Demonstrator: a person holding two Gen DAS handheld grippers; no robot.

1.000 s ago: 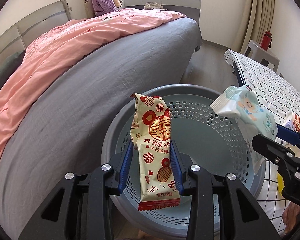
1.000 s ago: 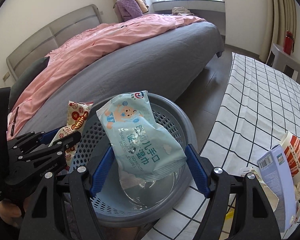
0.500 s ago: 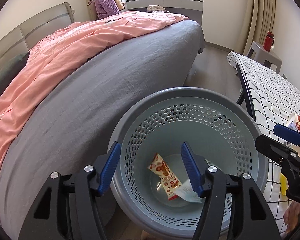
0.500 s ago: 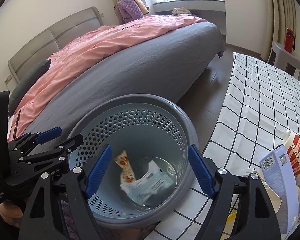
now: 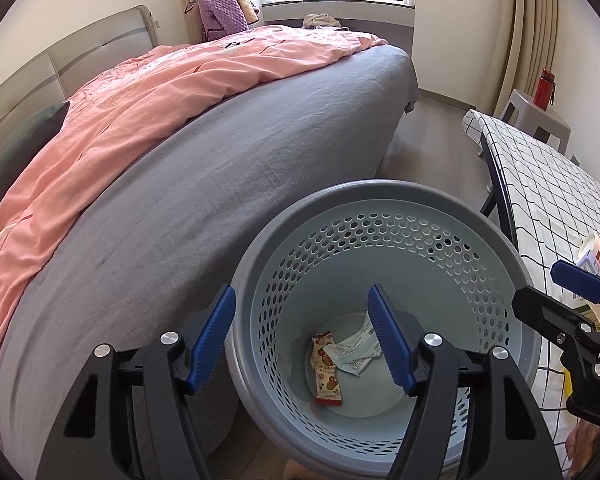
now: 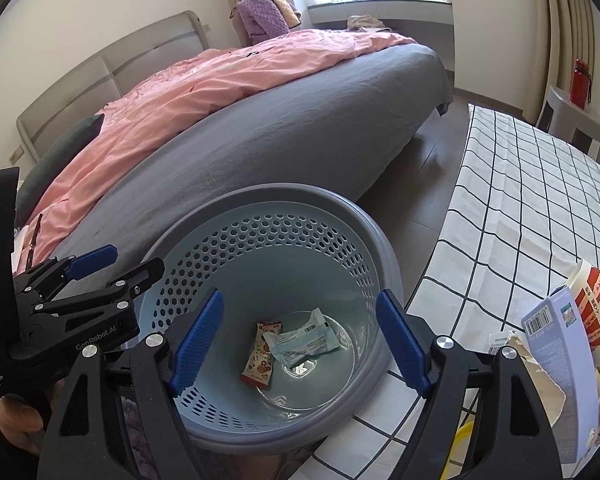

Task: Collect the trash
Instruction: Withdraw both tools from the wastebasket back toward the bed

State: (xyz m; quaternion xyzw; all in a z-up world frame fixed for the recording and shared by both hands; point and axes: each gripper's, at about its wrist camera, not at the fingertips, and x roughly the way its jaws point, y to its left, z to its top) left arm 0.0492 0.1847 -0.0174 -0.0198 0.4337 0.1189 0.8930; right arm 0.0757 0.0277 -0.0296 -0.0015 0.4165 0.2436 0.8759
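A grey perforated basket (image 5: 380, 190) (image 6: 280, 192) stands on the floor between the bed and the table. On its bottom lie a red-and-cream snack wrapper (image 5: 327, 372) (image 6: 260, 360) and a pale blue wet-wipes pack (image 5: 354, 350) (image 6: 304, 342), overlapping. My left gripper (image 5: 300, 292) hovers over the basket's left side, its jaws opening with nothing between them. My right gripper (image 6: 300, 296) hangs open over the basket's mouth, also with nothing in it. Each gripper shows at the edge of the other's view: the left gripper (image 6: 100, 272) and the right gripper (image 5: 560, 292).
A bed with grey sheet (image 5: 220, 168) and pink duvet (image 5: 160, 92) borders the basket on the left. On the right, a checked tablecloth (image 6: 520, 200) carries a blue box (image 6: 552, 340), a red-and-white cup (image 6: 592, 292) and torn foil. A red bottle (image 5: 544, 88) stands on a far stool.
Both packs left the jaws and dropped to the basket's bottom. The left jaws spread from a tight grip on the snack wrapper to wide apart; the right jaws widened slightly.
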